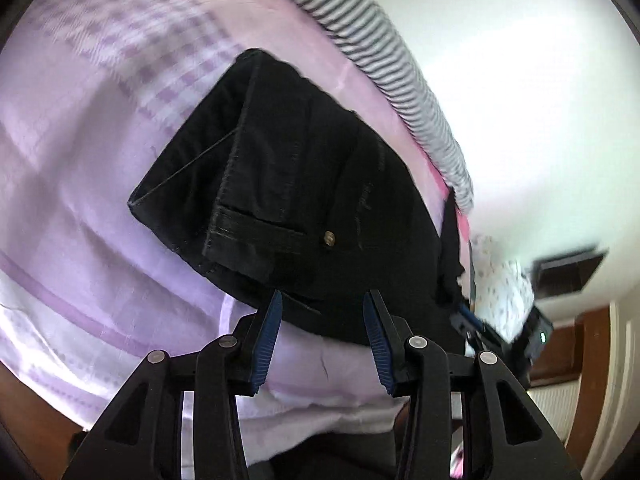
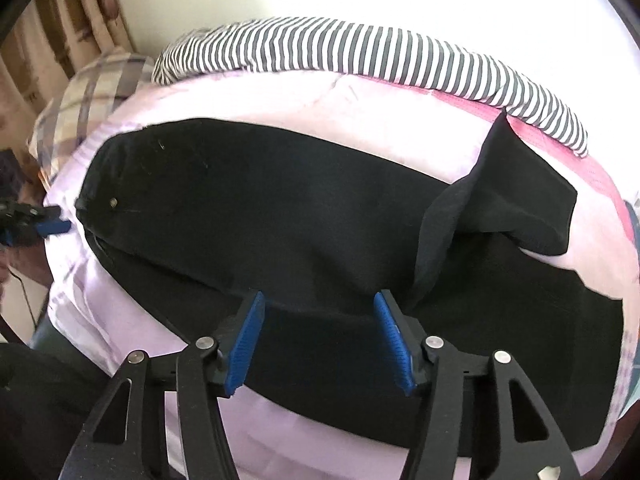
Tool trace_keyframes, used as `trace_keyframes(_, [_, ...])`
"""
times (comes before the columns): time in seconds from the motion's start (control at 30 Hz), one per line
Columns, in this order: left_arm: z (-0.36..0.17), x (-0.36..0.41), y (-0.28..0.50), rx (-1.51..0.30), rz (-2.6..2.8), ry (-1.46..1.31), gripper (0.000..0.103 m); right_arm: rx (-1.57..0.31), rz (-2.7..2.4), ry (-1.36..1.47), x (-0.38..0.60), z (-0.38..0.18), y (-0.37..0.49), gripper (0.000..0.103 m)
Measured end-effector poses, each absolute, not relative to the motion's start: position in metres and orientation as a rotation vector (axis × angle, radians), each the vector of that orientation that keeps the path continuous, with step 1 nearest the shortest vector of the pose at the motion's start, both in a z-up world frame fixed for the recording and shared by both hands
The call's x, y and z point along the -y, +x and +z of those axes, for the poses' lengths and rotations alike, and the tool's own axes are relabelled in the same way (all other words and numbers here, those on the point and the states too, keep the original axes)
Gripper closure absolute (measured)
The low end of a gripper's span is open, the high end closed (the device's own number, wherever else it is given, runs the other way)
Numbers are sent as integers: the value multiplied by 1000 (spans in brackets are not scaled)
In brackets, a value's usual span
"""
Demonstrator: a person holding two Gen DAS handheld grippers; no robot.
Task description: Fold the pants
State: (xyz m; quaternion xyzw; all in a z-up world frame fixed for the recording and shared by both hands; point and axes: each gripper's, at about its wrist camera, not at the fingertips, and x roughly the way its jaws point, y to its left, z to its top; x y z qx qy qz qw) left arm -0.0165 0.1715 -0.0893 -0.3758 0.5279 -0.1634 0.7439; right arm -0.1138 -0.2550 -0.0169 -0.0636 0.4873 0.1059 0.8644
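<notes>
Black pants (image 2: 256, 216) lie lengthwise on a pale purple bedsheet (image 2: 132, 320). The waist end with a brass button (image 1: 329, 237) fills the left wrist view (image 1: 304, 184). One leg end is flipped up at the right (image 2: 516, 196). My left gripper (image 1: 322, 300) is open, its blue pads (image 1: 267, 340) just above the waist edge, holding nothing. My right gripper (image 2: 318, 300) is open over the middle of the pants, pads (image 2: 394, 344) either side of a fabric ridge, not closed on it. The right gripper also shows at the far right of the left wrist view (image 1: 480, 326).
A black-and-white striped cloth (image 2: 360, 52) lies along the far edge of the bed by a white wall. A plaid pillow (image 2: 84, 96) and curtains (image 2: 64, 20) are at the left. A pink strip (image 2: 560, 148) edges the bed at right. Floral fabric (image 1: 500, 280) hangs past the bed end.
</notes>
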Motion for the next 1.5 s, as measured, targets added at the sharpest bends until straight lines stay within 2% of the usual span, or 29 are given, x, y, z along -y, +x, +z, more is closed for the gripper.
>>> trace_keyframes(0.13, [-97,-169,-13,-1161,-331,-853,59,-1022,222,-100,257,-21,-117,48])
trace_keyframes(0.37, [-112,-166,-20,-1178,-315,-863,59,-1068,119,143,285,-35,-111,48])
trace_keyframes(0.77, [-127,-165,-2,-1149,-291,-980,59,-1021,-192,146,312,-25,-71,50])
trace_keyframes(0.9, [-129,-165,-3,-1138,-284,-986,59,-1033,-221,194,328,-24,-41,61])
trace_keyframes(1.17, [-129,-161,-2,-1125,-264,-946,59,-1073,-296,177,346,-33,17,65])
trace_keyframes(1.27, [-129,-159,-1,-1125,-254,-945,59,-1098,-329,177,355,-35,32,71])
trace_keyframes(1.43, [-128,-157,1,-1145,-210,-930,68,-1139,-357,185,373,-38,55,72])
trace_keyframes(1.47, [-129,-158,1,-1149,-201,-929,72,-1158,-351,185,374,-39,59,75])
trace_keyframes(1.5, [-129,-159,1,-1150,-198,-925,76,-1171,-344,183,374,-41,62,83])
